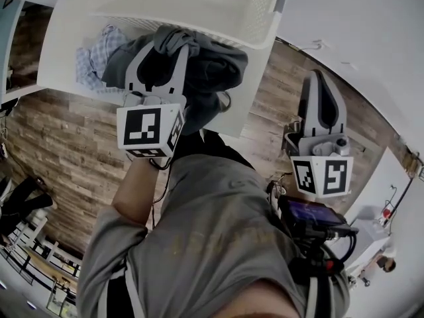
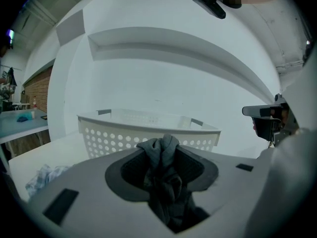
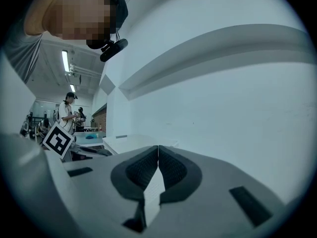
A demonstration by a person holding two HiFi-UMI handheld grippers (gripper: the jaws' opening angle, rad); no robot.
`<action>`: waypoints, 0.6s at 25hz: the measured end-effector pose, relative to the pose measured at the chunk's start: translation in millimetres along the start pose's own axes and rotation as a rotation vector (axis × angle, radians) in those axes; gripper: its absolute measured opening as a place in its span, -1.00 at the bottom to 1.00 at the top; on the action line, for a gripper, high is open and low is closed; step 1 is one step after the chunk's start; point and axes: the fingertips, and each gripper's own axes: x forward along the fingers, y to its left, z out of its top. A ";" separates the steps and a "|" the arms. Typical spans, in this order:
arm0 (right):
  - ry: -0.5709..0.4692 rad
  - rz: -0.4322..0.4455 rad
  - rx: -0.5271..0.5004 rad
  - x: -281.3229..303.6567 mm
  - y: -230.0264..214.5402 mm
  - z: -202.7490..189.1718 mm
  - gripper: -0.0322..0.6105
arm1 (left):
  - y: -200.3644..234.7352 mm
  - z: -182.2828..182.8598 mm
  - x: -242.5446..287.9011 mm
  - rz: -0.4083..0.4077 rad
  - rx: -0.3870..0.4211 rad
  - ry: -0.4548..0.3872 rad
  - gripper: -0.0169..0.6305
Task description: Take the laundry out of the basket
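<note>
In the head view a white basket stands on a white table, and a dark grey garment lies heaped on the table just outside the basket's near wall, with a pale checked cloth beside it. The left gripper reaches into the heap with its jaws partly spread around a bunch of the grey fabric. The right gripper hangs well apart over the wooden floor, jaws together. In the left gripper view the left gripper has the garment filling the gap between its pads, which seem to pinch it, though the fold hides the contact; the basket stands just behind and the checked cloth lies low at the left. In the right gripper view the right gripper has its pads pressed together and holds nothing.
</note>
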 end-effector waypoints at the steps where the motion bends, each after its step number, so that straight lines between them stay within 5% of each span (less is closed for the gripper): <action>1: -0.008 0.004 0.002 -0.5 0.2 0.7 -0.88 | -0.3 -1.0 -1.9 0.005 0.001 0.005 -0.44; 9: -0.064 0.047 0.006 -9.3 13.0 13.6 -0.88 | -2.4 -3.2 -31.9 0.044 0.020 0.025 -0.26; 15: -0.106 0.103 0.014 -15.3 34.9 29.0 -0.88 | -12.4 35.7 -66.3 0.055 -0.046 -0.096 -0.27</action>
